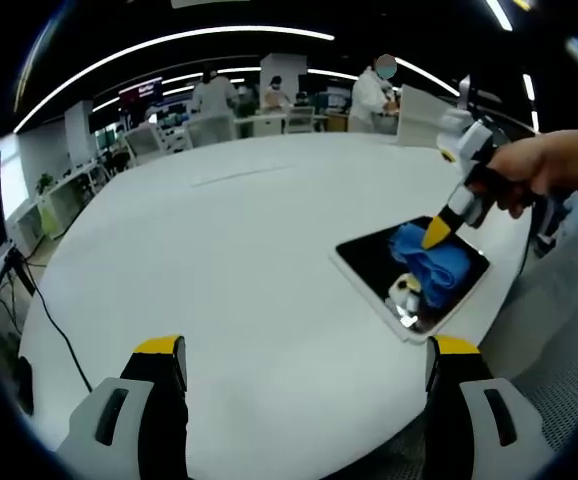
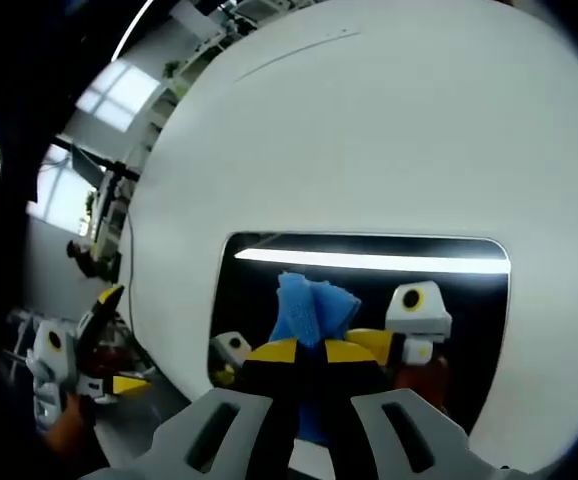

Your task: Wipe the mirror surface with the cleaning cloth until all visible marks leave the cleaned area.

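Note:
A rectangular mirror [image 1: 369,262] [image 2: 369,290] lies flat on the white table [image 1: 249,250], near its right edge in the left gripper view. A crumpled blue cloth [image 1: 431,264] [image 2: 309,310] rests on the glass. My right gripper [image 2: 311,352] is shut on the cloth and presses it onto the mirror; in the left gripper view it [image 1: 437,236] comes in from the right, held by a hand [image 1: 549,165]. My left gripper [image 1: 304,350] hovers open over the table's near edge, left of the mirror, with nothing between its jaws.
The glass reflects a ceiling light strip [image 2: 369,261] and the gripper. The left gripper [image 2: 79,345] shows off the table's edge at lower left of the right gripper view. Desks, chairs and people [image 1: 374,95] stand beyond the far edge. A cable [image 1: 54,325] hangs left of the table.

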{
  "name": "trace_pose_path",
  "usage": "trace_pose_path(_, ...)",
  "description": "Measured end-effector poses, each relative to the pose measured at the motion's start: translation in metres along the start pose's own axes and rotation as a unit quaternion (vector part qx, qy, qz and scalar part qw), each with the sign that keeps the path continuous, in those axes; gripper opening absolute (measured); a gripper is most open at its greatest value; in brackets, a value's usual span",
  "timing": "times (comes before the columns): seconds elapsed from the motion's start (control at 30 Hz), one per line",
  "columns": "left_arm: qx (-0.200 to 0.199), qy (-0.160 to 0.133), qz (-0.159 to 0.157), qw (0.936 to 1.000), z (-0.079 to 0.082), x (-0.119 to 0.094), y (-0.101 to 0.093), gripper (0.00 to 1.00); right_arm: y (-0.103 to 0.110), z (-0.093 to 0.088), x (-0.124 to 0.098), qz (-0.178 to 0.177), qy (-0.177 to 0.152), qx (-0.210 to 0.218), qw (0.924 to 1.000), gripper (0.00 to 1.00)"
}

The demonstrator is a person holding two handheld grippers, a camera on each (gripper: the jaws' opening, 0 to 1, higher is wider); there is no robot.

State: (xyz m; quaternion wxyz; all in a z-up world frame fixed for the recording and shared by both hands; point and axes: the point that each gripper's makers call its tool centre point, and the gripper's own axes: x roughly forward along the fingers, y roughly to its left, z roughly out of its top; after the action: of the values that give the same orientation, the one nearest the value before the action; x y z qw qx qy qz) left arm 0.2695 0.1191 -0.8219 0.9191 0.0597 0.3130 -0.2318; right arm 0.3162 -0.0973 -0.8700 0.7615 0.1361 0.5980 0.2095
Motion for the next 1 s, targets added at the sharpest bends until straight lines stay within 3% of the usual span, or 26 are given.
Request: trace_pose_path(1.0,0.010,-0.009,-0.005,0.9999,0.005,0.000,-0.001,1.00,-0.037,0.000,-0.021,-0.013,-0.006,0.006,0.9999,0.02)
